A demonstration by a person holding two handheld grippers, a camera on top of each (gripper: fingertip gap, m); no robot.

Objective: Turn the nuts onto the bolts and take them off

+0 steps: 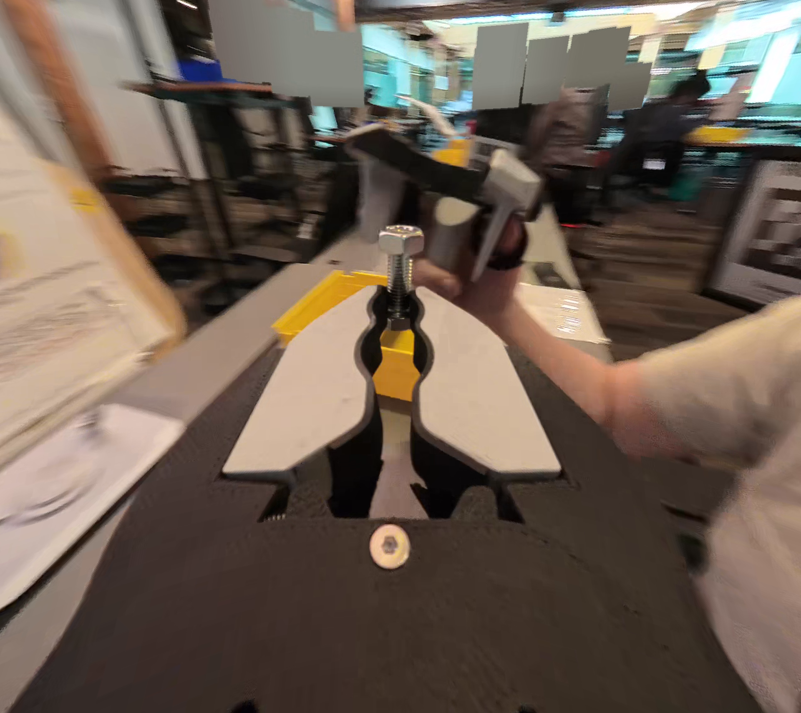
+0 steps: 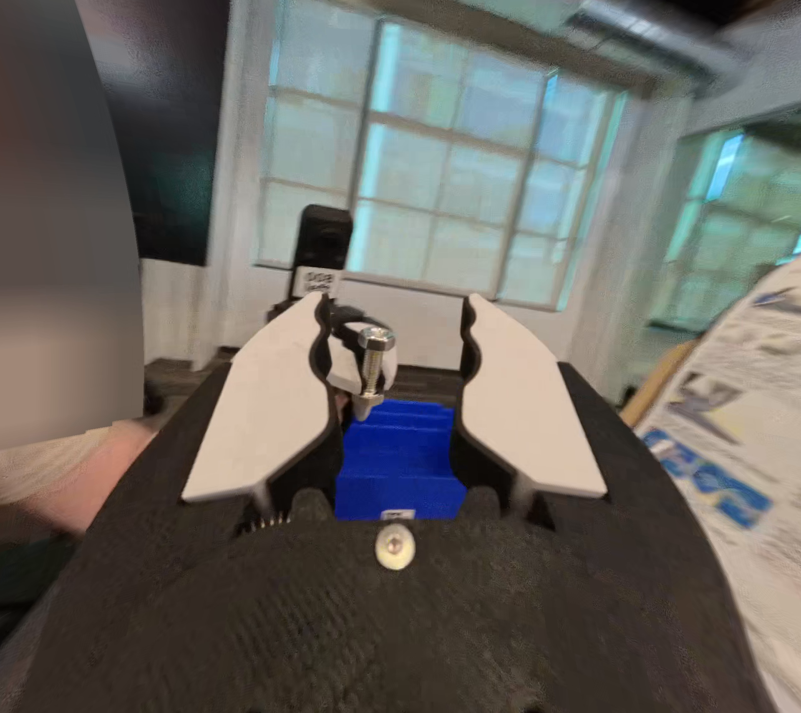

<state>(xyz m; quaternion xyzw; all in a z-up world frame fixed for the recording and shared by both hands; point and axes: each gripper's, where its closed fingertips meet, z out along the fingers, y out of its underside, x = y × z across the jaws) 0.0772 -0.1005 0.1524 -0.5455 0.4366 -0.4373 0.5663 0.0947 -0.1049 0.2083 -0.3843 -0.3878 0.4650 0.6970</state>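
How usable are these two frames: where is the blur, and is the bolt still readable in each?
Left wrist view: bolt and left claw are sharp, while the background, right claw and papers at the left smear with motion blur. Right wrist view: soft throughout, bright windows wash pale, but the bolt is readable; right claw open.

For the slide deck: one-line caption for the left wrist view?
Left gripper jaws shut on upright silver hex-head steel bolt above yellow plastic bin.
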